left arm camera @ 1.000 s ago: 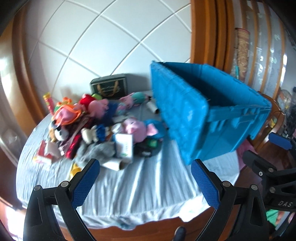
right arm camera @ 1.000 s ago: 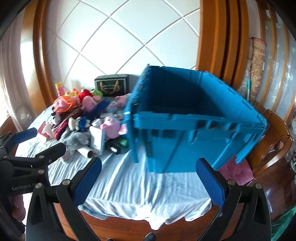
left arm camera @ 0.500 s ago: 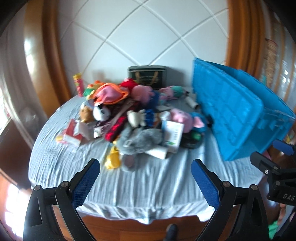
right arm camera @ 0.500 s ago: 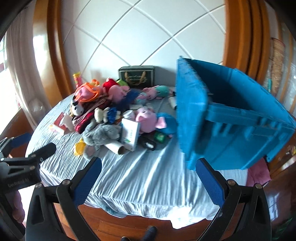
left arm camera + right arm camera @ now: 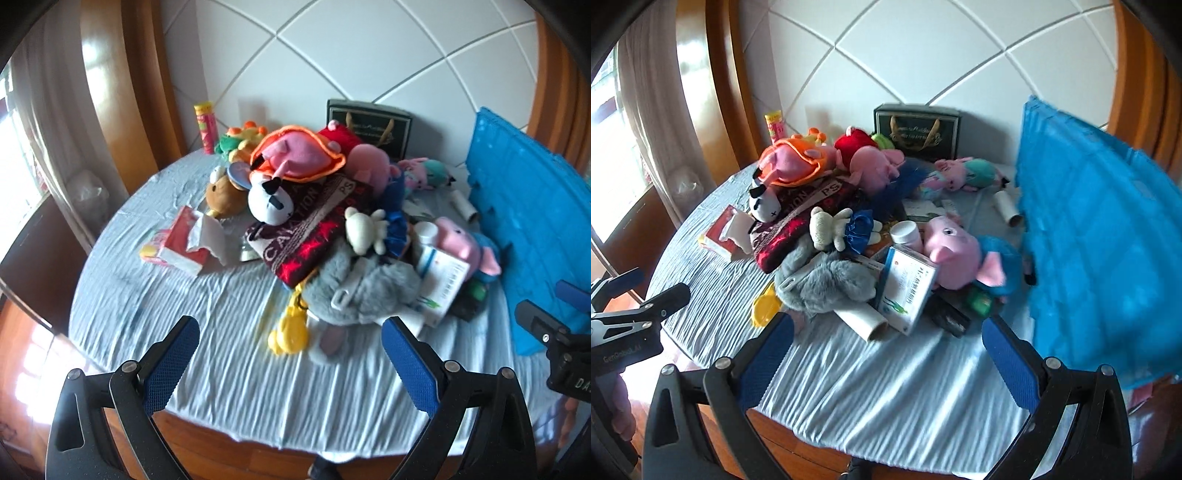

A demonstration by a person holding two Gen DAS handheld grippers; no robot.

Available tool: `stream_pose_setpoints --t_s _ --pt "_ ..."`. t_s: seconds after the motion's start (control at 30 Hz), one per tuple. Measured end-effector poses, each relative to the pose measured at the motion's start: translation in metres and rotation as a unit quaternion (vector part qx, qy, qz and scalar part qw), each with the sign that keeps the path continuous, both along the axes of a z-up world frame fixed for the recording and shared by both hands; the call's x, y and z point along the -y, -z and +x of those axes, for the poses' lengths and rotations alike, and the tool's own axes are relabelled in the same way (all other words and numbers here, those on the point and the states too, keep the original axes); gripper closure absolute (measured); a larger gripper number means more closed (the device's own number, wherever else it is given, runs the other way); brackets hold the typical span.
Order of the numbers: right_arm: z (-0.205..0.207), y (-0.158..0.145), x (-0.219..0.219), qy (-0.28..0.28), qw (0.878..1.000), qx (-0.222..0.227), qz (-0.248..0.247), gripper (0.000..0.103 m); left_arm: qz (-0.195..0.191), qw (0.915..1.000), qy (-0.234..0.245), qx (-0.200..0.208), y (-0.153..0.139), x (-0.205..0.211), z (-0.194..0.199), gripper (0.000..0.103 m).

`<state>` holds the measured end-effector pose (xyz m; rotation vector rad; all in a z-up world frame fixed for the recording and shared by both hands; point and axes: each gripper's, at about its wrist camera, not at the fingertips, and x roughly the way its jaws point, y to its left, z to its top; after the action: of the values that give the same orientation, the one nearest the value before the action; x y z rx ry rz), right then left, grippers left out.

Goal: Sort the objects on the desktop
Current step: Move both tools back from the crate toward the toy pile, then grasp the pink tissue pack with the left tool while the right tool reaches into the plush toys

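Both wrist views have swung left since the earlier frames, so the blue plastic crate (image 5: 1097, 251) is now sitting at the right edge and the toy pile is filling the middle. The left hand-held gripper (image 5: 290, 360) is hovering over the near side of the tabletop (image 5: 221, 369), its jaws spread wide and holding nothing. The right hand-held gripper (image 5: 888, 354) is likewise hanging open and empty above the blue-clothed surface. Just beyond the left one, a yellow toy (image 5: 290, 334) is lying beside a grey plush (image 5: 364, 291). A white medicine box (image 5: 908, 290) is leaning against a pink pig plush (image 5: 955, 254), with a cardboard tube (image 5: 862, 319) lying in front of them. Farther back, a red tissue box (image 5: 184, 245), a dark red book (image 5: 314, 230) and an orange-trimmed pink plush (image 5: 295, 153) are crowding the heap, and a dark gift box (image 5: 918, 131) is standing against the wall.
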<state>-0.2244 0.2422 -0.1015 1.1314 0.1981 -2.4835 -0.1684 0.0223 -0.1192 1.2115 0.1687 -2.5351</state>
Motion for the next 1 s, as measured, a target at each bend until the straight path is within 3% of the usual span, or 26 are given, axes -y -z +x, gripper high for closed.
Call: stream_pose_setpoints --t_s 0.2,0.4,0.67,0.9,1.0 --pt "-0.054 0.04 0.019 -0.007 0.999 0.043 0.019 0.0 0.004 0.9987 -0.004 0.05 0.043 0.018 -0.048 0.003" --pt "-0.093 0.062 0.036 -0.019 0.997 0.072 0.007 0.0 -0.001 0.9973 -0.024 0.069 0.056 0.042 -0.079 0.003" --pt "-0.128 0.05 0.082 -0.06 0.996 0.062 -0.014 0.0 -0.018 0.9958 -0.064 0.063 0.044 0.086 -0.092 0.003" --pt "-0.141 0.033 0.129 -0.089 0.995 0.044 -0.018 0.0 -0.02 0.9897 -0.123 0.07 0.049 0.159 -0.082 0.003" --pt "-0.142 0.035 0.146 -0.087 0.995 0.046 -0.021 0.0 -0.021 0.9887 -0.127 0.077 0.055 0.19 -0.084 0.003"
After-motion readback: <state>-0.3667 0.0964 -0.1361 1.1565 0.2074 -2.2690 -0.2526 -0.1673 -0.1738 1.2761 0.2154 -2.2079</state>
